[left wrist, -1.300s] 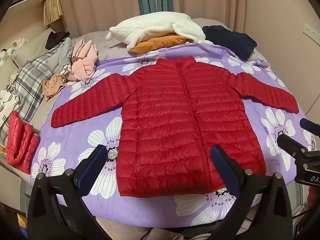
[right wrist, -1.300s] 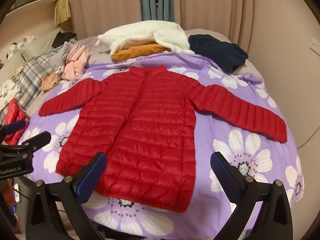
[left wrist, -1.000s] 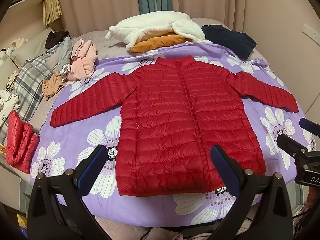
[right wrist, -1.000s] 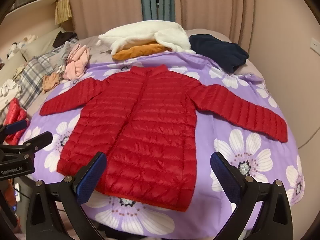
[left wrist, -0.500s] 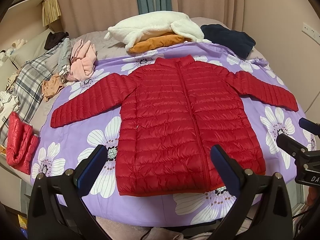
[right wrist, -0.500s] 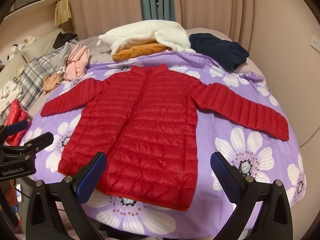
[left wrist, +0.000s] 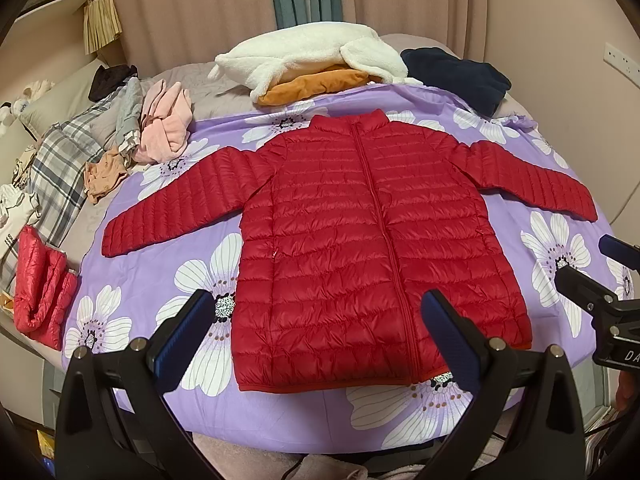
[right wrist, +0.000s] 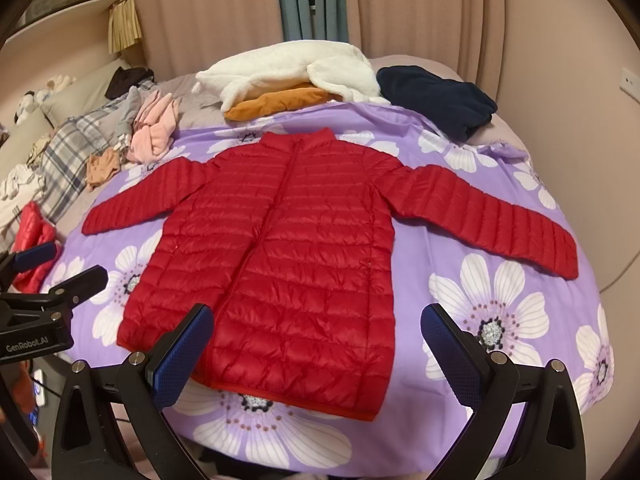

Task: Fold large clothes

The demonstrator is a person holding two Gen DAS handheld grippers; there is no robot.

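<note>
A red quilted puffer jacket (left wrist: 360, 240) (right wrist: 288, 264) lies flat and zipped on a purple flower-print sheet (left wrist: 160, 280) (right wrist: 500, 312), both sleeves spread outward, collar at the far side. My left gripper (left wrist: 320, 336) hovers open above the jacket's hem, nothing between its blue pads. My right gripper (right wrist: 316, 344) is also open, held over the hem's right half. Each gripper shows at the other view's edge: the right gripper (left wrist: 600, 292) at the right, the left gripper (right wrist: 48, 280) at the left.
Piles of clothes ring the bed: a white fleece (left wrist: 304, 56) over an orange garment (left wrist: 316, 84), a navy garment (left wrist: 456, 76), pink clothes (left wrist: 164, 124), plaid fabric (left wrist: 60, 176), a folded red jacket (left wrist: 40, 288) at the left edge. Curtains and a wall stand behind.
Both grippers have drifted slightly; the jacket sits a little differently in each view. The jacket itself has not moved and both grippers stay open.
</note>
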